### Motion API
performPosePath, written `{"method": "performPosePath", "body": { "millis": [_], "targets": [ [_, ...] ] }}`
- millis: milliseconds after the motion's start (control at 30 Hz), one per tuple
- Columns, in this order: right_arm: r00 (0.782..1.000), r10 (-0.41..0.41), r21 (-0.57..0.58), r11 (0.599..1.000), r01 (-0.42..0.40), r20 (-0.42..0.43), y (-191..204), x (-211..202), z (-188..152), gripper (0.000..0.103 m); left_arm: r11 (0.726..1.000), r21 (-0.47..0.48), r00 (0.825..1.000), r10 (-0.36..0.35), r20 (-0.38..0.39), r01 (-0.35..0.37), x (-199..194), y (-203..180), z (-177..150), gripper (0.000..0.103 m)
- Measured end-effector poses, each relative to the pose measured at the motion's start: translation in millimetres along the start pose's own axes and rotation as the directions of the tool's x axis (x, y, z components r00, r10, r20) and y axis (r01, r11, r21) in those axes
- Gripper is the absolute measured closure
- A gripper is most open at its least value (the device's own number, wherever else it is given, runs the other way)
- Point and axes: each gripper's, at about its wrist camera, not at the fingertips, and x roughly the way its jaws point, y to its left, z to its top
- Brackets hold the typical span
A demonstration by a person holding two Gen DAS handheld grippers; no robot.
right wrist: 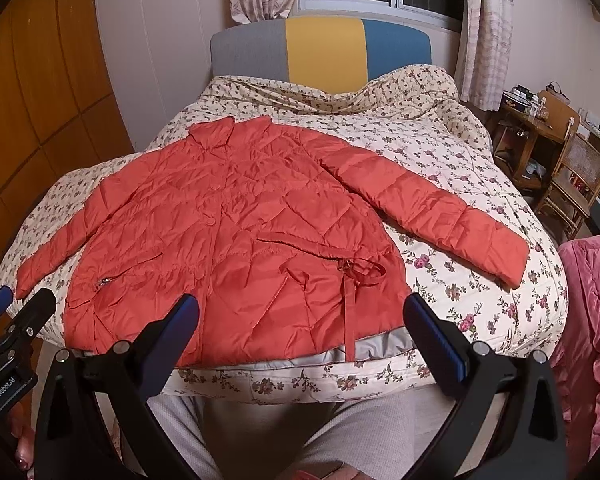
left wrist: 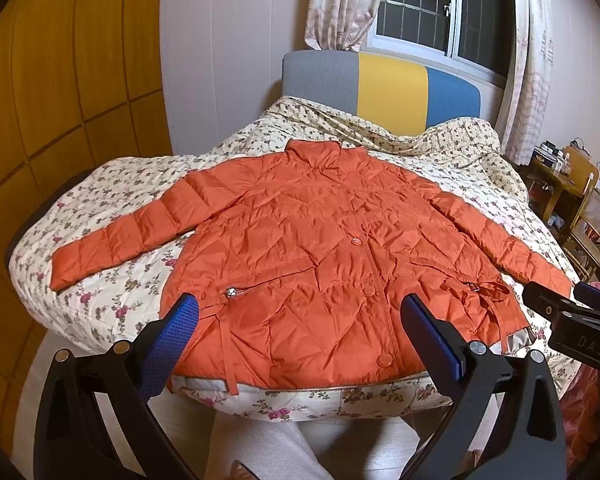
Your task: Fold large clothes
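Note:
An orange quilted jacket [left wrist: 320, 248] lies flat, front side up and buttoned, on a bed with a floral quilt [left wrist: 112, 292], both sleeves spread outward. It also shows in the right wrist view [right wrist: 236, 240]. My left gripper [left wrist: 300, 320] is open and empty, hovering above the jacket's hem at the foot of the bed. My right gripper [right wrist: 300, 320] is open and empty, hovering above the hem's right part. The right gripper also appears at the right edge of the left wrist view [left wrist: 572, 304]; the left gripper appears at the left edge of the right wrist view [right wrist: 16, 308].
A grey, yellow and blue headboard [left wrist: 380, 88] stands under a curtained window [left wrist: 440, 8]. Wooden wardrobe doors [left wrist: 60, 80] fill the left. A wooden desk and chair [right wrist: 560, 160] stand at the right, with a pink blanket [right wrist: 588, 320] nearby. The person's legs [right wrist: 260, 432] are below the bed edge.

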Motion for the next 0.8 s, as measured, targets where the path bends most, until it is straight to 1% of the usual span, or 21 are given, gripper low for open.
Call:
{"method": "performPosePath", "body": {
  "millis": [467, 500, 800],
  "targets": [
    [1.0, 0.002, -0.005, 1.0, -0.002, -0.019, 1.4, 4.8, 0.4, 0.002, 1.0, -0.002, 1.0, -0.013, -0.008, 0.013, 4.0, -6.2, -7.8, 0.003],
    [1.0, 0.002, -0.004, 1.0, -0.002, -0.019, 0.9, 5.3, 0.4, 0.002, 1.0, -0.005, 1.0, -0.014, -0.011, 0.014, 4.2, 0.9, -3.8, 0.003],
    [1.0, 0.002, -0.006, 1.0, -0.002, -0.026, 0.0, 7.5, -0.7, 0.002, 1.0, -0.005, 1.0, -0.018, -0.018, 0.018, 4.8, 1.8, -5.0, 0.003]
  ]
}}
